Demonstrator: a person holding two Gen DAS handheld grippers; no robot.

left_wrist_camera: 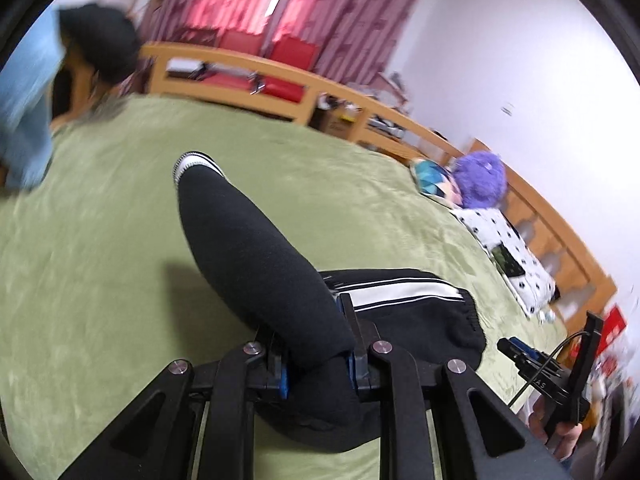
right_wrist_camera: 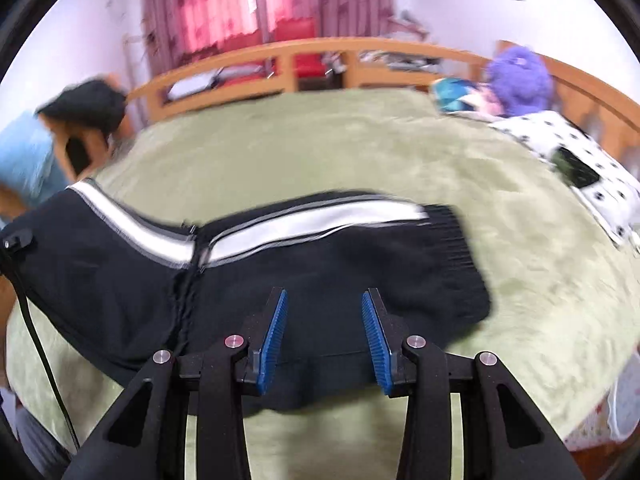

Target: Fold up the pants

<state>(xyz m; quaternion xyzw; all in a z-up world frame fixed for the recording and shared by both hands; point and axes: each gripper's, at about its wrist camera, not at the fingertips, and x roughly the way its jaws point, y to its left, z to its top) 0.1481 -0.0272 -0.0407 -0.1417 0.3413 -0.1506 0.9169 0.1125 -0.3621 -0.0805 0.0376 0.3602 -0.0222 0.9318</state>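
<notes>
Black pants (right_wrist_camera: 328, 264) with a white side stripe (right_wrist_camera: 320, 220) lie across the green bedspread (right_wrist_camera: 320, 140). In the left wrist view my left gripper (left_wrist_camera: 312, 332) is shut on a fold of the black fabric, and one pant leg (left_wrist_camera: 248, 240) rises from it to a striped cuff (left_wrist_camera: 192, 162). The waistband (left_wrist_camera: 468, 320) rests on the bed to the right. My right gripper (right_wrist_camera: 325, 296) is open just over the pants' near edge. Its blue pads (right_wrist_camera: 274, 336) stand apart with nothing pinched between them.
A person in a blue shirt (right_wrist_camera: 24, 152) leans at the bed's left edge. A spotted pillow (right_wrist_camera: 588, 152) with a phone (right_wrist_camera: 576, 172) and a purple plush (right_wrist_camera: 520, 76) sit at the right. A wooden rail (right_wrist_camera: 312, 48) borders the far side. A hand (left_wrist_camera: 560, 436) shows at right.
</notes>
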